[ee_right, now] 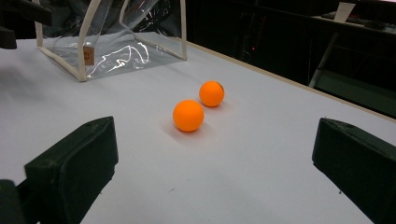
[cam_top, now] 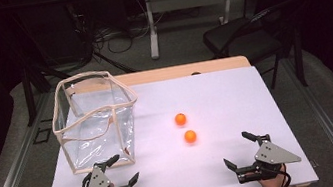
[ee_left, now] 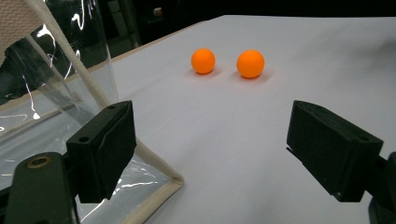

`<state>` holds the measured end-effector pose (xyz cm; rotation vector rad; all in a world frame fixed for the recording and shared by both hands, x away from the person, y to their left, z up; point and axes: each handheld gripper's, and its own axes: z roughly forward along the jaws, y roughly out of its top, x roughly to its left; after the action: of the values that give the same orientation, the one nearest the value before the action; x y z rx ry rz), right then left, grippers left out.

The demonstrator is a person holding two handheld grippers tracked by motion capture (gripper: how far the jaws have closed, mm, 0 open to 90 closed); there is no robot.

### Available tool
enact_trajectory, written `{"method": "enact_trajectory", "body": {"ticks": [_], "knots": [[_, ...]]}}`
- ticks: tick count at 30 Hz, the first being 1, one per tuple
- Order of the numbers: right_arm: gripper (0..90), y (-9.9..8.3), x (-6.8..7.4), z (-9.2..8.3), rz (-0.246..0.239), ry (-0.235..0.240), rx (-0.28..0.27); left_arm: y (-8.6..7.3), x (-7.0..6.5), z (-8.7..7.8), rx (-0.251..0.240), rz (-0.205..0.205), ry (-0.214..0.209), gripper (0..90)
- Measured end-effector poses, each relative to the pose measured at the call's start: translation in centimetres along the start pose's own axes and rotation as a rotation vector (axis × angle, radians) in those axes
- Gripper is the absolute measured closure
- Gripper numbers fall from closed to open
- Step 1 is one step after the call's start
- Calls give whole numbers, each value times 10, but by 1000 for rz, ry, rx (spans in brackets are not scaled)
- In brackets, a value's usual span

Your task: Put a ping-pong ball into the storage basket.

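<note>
Balls come first here: two orange ones sit near the middle of the white desk (cam_top: 235, 92), the nearer ball (cam_top: 190, 136) just beside the farther ball (cam_top: 180, 119), apart but close. Being round and light-looking, either would likely roll off at a glancing touch, and a nudge to one could well knock the other. To their left stands a clear bag (cam_top: 95, 120) with cream trim, mouth up but its rim sagging and uneven; a ball dropped at the edge could bounce off the trim, and the soft walls may fold inward if bumped.

The left gripper (cam_top: 120, 169) rests at the near edge with its fingers spread wide and empty, one finger right at the bag's lower corner, so a careless lift could snag the trim and drag or tip the bag. The right gripper (cam_top: 240, 150) also has its fingers fully apart, holding nothing, well short of the balls. Closing off-centre would probably squirt a ball away across the desk.
</note>
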<state>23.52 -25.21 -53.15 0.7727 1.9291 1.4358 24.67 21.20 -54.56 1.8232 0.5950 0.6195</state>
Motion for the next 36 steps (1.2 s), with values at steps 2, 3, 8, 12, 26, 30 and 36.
{"method": "enact_trajectory", "body": {"ticks": [2, 3, 8, 12, 26, 30, 36], "knots": [[0, 0, 0, 1, 2, -1, -2, 0, 0, 0, 1, -1, 0, 157], [0, 0, 0, 1, 0, -1, -1, 0, 0, 0, 1, -1, 0, 158], [0, 0, 0, 2, 1, 2, 1, 0, 0, 0, 2, 1, -2, 157], [0, 0, 0, 2, 1, 2, 1, 0, -1, 0, 1, 6, -4, 157], [0, 4, -1, 26, 1, 53, 88, 1, -2, 3, 10, 16, -18, 158], [0, 6, 1, 34, 3, 71, 119, 1, -2, 2, 6, 11, -16, 157], [0, 8, 3, 43, -4, 86, 135, 1, -2, 1, 10, 15, -19, 158]]}}
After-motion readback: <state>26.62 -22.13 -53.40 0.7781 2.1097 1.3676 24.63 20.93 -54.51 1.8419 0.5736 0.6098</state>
